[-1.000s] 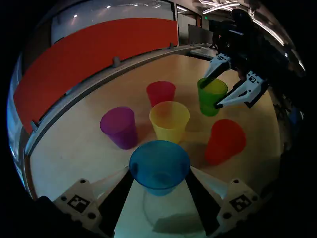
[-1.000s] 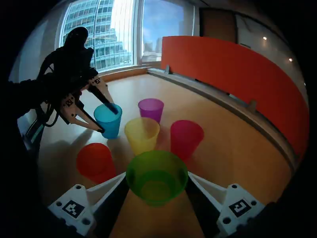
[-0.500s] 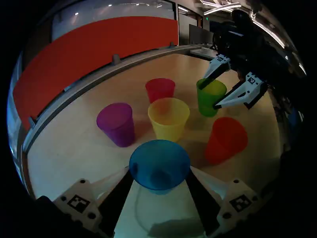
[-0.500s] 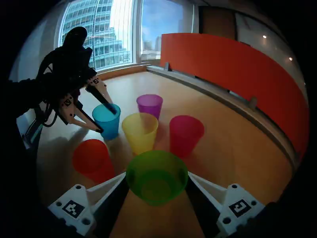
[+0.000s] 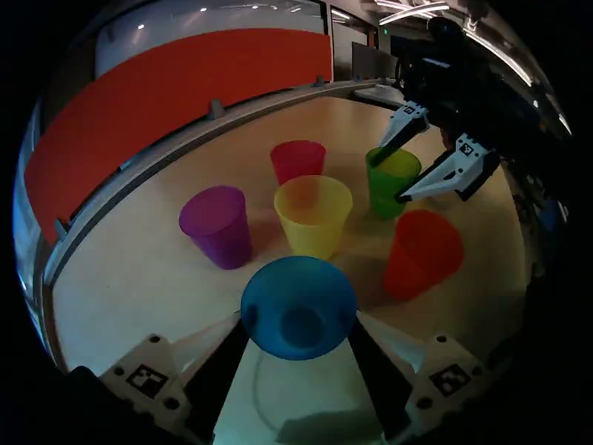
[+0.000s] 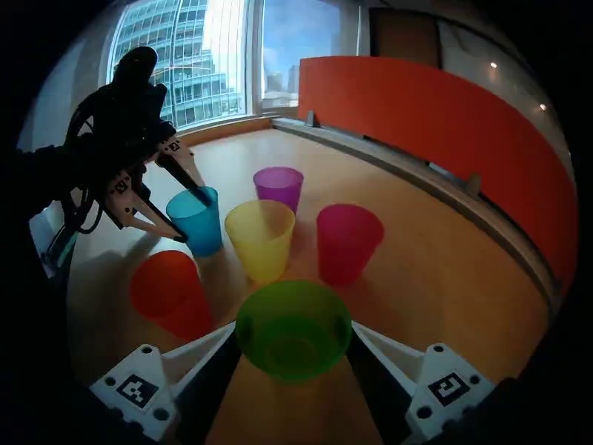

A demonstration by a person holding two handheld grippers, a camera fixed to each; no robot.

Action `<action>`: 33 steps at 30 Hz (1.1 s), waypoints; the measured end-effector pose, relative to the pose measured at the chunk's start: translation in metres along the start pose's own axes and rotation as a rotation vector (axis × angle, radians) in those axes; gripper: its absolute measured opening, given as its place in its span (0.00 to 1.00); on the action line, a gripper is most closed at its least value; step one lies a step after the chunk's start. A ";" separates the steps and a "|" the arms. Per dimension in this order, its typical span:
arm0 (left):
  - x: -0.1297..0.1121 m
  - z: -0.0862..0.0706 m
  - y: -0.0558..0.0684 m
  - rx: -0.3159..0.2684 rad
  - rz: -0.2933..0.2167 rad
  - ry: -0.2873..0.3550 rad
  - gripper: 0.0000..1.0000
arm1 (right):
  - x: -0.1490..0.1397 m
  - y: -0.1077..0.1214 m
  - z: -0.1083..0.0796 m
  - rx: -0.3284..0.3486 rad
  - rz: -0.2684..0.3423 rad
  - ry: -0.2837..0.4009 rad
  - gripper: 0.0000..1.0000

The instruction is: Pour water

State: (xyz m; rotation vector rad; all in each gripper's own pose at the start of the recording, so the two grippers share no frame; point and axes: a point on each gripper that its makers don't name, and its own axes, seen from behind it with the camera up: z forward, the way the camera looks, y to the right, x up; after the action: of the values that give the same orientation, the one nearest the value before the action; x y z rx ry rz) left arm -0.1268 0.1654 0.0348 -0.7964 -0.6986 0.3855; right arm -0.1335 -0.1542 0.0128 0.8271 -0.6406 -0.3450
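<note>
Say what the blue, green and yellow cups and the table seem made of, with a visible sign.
The blue cup, green cup and yellow cup: probably thin plastic, smooth and slightly glossy; the walls are translucent, tinted light passing through. The table: wood or wood-look laminate, satin finish; warm pale-brown surface with soft reflections, which of the two is unclear.

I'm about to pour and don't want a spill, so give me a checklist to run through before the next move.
1. Left gripper jaws press the blue cup from both sides: ok.
2. Right gripper jaws press the green cup from both sides: ok.
3. Water in either held cup: cannot tell.
4. Yellow cup upright, mouth open, between the two held cups: ok.
5. Purple cup and pink cup upright, apart from both grippers: ok.
</note>
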 end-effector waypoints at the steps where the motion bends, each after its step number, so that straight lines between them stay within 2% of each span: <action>1: 0.000 0.000 0.000 0.004 0.007 -0.002 0.86 | -0.001 0.000 0.000 -0.001 0.001 -0.001 0.91; 6: -0.001 0.001 -0.002 0.029 0.037 -0.008 0.86 | -0.003 0.000 0.002 -0.002 0.007 -0.001 0.91; 21: -0.016 0.002 0.000 0.038 0.052 -0.047 0.86 | -0.007 -0.002 0.000 -0.006 0.003 0.004 0.91; 33: -0.023 -0.004 -0.002 0.057 0.032 -0.044 0.86 | -0.009 -0.003 -0.001 -0.016 0.004 0.011 0.92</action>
State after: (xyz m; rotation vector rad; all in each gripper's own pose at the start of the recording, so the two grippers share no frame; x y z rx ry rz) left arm -0.1397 0.1495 0.0242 -0.7476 -0.7137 0.4513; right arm -0.1392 -0.1510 0.0061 0.8125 -0.6286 -0.3418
